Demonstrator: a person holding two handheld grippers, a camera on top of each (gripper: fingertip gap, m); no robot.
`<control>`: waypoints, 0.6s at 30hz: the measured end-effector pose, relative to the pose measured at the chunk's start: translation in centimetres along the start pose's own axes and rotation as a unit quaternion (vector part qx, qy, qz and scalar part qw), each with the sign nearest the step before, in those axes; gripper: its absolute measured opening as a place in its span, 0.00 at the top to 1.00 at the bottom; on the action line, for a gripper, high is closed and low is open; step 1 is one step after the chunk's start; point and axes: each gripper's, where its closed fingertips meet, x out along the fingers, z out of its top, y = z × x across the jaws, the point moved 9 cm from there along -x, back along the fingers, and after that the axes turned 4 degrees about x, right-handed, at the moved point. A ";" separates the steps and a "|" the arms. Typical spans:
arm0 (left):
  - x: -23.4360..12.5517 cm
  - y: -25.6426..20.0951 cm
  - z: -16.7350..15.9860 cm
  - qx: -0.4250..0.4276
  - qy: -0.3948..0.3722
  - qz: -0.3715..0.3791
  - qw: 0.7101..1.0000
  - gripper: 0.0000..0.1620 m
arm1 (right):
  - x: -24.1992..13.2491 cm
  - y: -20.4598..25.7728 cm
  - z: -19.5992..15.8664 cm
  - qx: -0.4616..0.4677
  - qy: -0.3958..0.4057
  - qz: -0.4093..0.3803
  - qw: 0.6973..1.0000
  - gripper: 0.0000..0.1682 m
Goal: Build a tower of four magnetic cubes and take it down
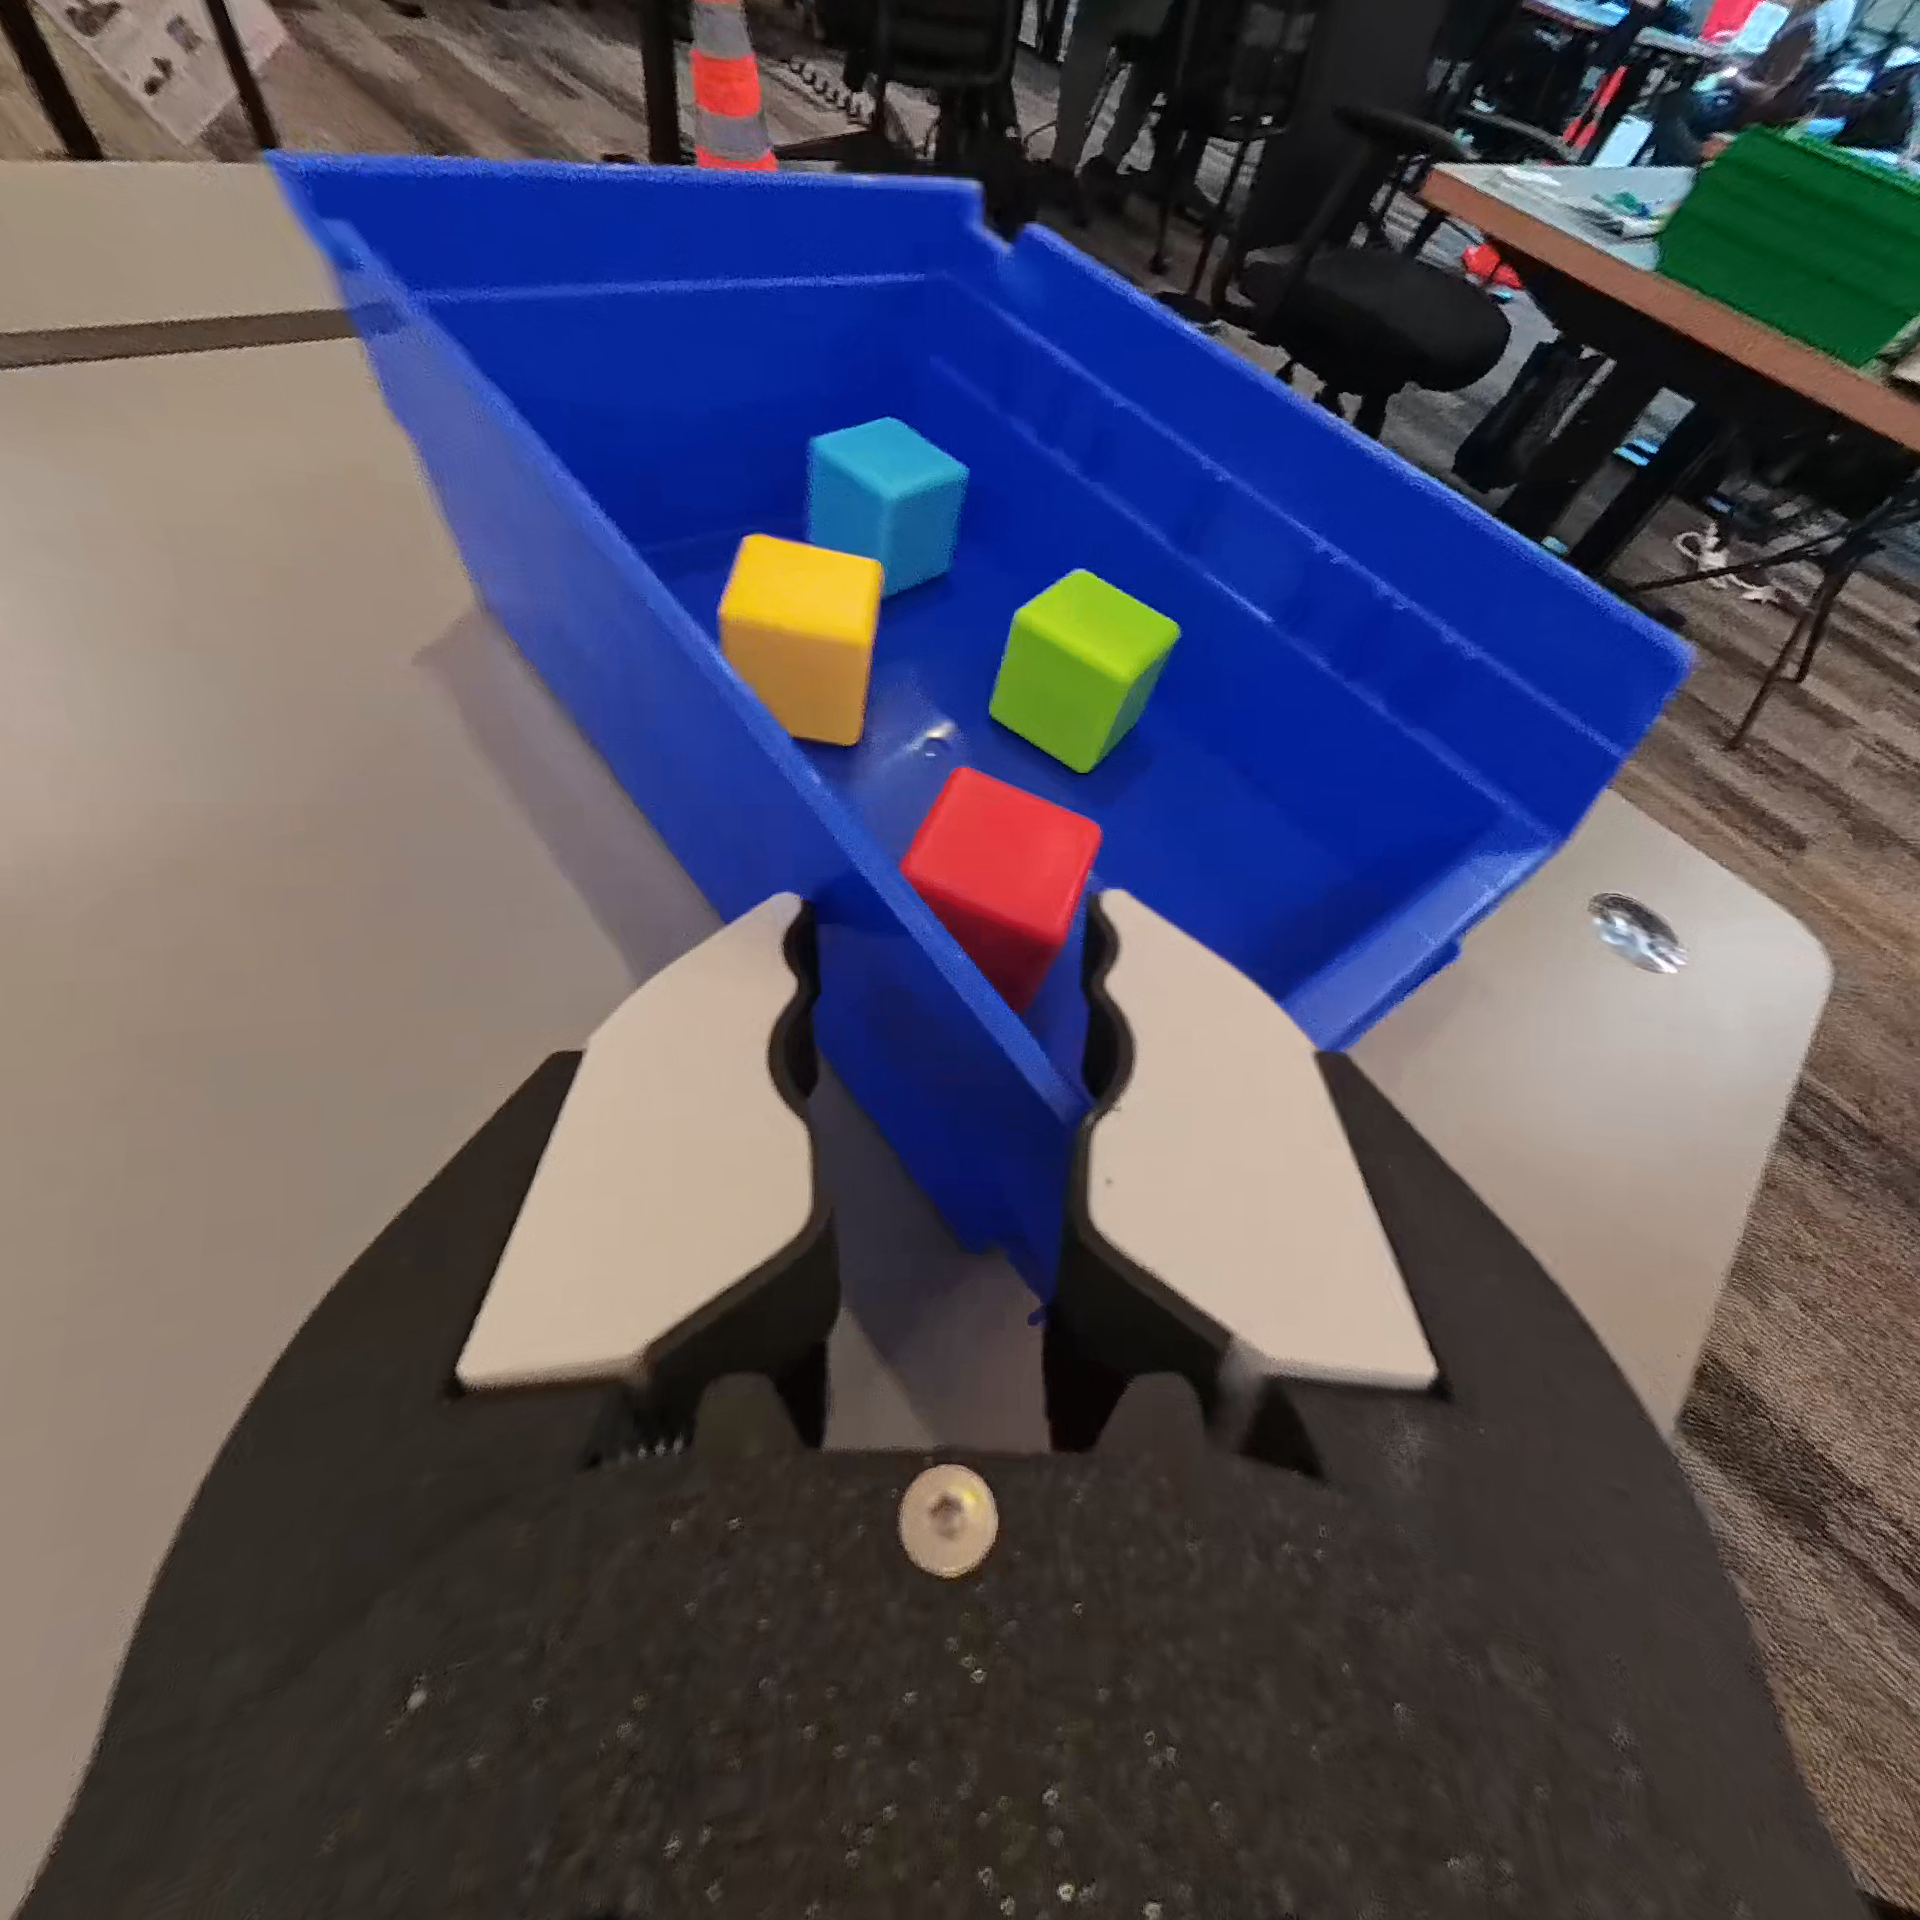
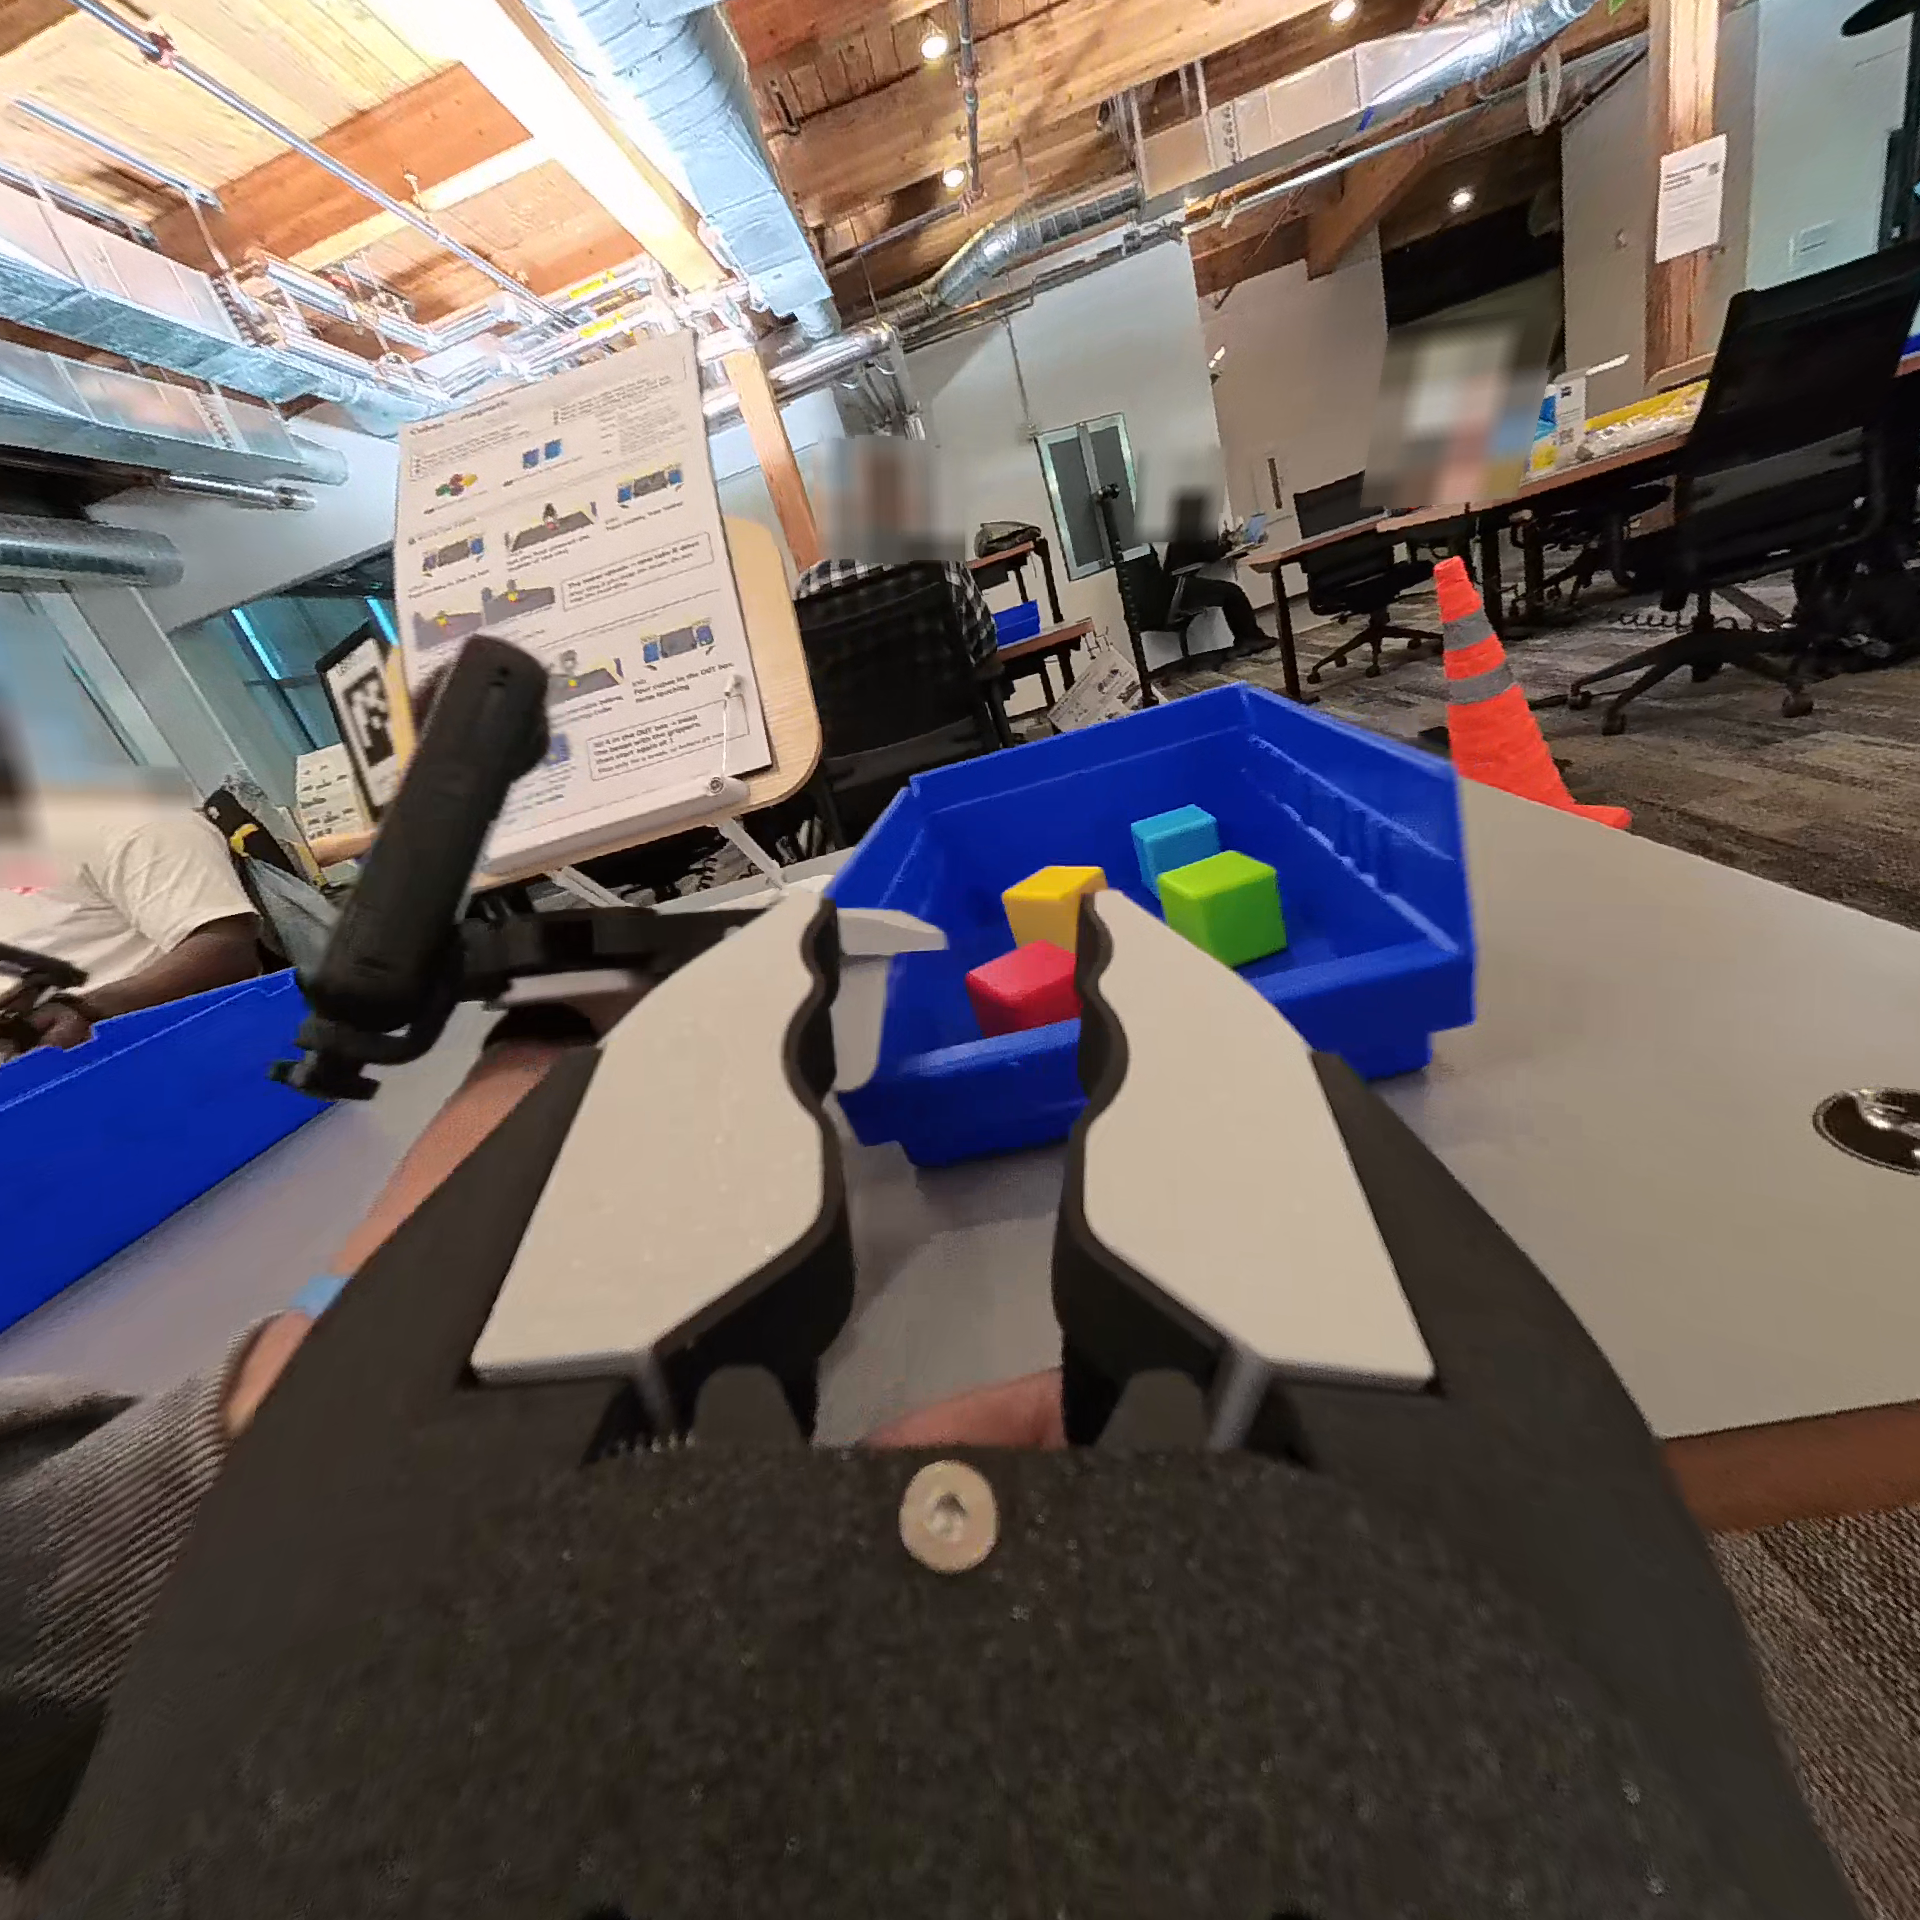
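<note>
Jaws of both grippers stand spread, holding nothing. Left gripper [image 1: 948, 961] is nearer: red cube [image 1: 1000, 876] lies just ahead, inside the blue bin [image 1: 1351, 665].

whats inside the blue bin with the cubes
Four loose cubes lie in the blue bin: red cube, yellow cube, green cube, light blue cube, none stacked. The near wall hides the floor beside the red one.

All four cubes sit loose on the floor of the blue bin [image 1: 1299, 665], none stacked: red cube [image 1: 997, 878] nearest the front wall, yellow cube [image 1: 800, 636] by the left wall touching the light-blue cube [image 1: 885, 501], green cube [image 1: 1081, 667] alone mid-floor.
</note>
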 end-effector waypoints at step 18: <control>-8.4 5.1 -2.8 -0.029 -0.033 0.090 0.995 0.98 | 2.4 1.4 -3.3 -0.103 0.144 -0.070 0.982 0.69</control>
